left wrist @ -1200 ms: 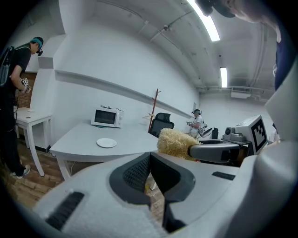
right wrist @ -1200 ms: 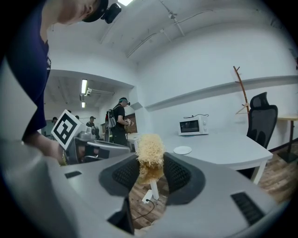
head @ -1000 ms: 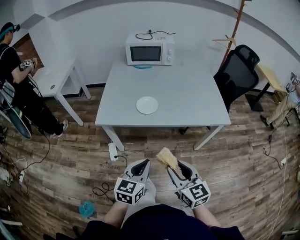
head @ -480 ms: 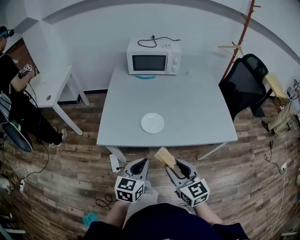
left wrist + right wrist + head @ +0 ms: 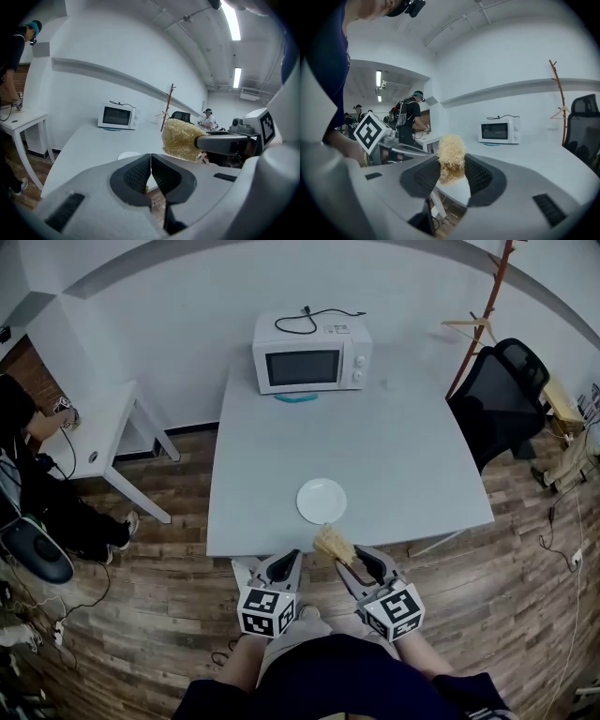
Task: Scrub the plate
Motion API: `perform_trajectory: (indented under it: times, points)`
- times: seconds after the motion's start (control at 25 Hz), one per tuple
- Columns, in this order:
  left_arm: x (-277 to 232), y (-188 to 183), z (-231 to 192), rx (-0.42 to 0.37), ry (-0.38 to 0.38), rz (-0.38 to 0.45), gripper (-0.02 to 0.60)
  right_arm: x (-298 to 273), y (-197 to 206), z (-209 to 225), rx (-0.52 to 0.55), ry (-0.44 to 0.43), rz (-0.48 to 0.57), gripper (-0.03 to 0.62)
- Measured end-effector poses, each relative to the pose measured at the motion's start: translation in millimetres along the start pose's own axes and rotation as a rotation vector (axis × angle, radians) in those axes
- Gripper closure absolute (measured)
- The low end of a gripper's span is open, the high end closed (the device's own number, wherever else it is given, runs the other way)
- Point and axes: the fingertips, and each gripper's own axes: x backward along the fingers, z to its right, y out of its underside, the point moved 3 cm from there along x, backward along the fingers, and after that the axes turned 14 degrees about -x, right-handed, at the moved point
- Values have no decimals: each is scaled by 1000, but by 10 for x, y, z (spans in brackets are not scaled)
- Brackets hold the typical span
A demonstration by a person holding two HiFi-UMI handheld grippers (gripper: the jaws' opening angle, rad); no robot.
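Head view: the plate (image 5: 322,501) lies just ahead of the right tongs (image 5: 349,558) pinching a scrubber (image 5: 333,544), left tongs (image 5: 287,562) pressed together.

The left grey two-jaw claw (image 5: 292,560) is held low and close in, its jaws pressed together with nothing between them. Just beside it, the right grey claw (image 5: 350,557) (both angled forward) clamps a straw-yellow fibrous scrubber (image 5: 332,544).

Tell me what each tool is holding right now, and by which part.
The right tool grips a yellow fibrous scrubber by one end, and the bushy rest sticks out past the jaws. The left tool is shut on nothing.
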Motion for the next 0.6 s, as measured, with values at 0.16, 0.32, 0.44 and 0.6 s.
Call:
perform_trajectory:
  times: [0.16,0.32,0.44,0.6]
  points:
    - [-162,33,-190,-18,27,-14,561,-205,-45,54,-9,29,7,434]
    - [-268,118,-328,-11,41,-25,561,-315,13,106,-20,65,-6,434]
    - [-334,187,-365,1,43,-34,561,-328,70,173,-26,88,-30,434]
    - [-460,220,-386,12,36,-44,561,-350,82,315,-37,102,-41,436]
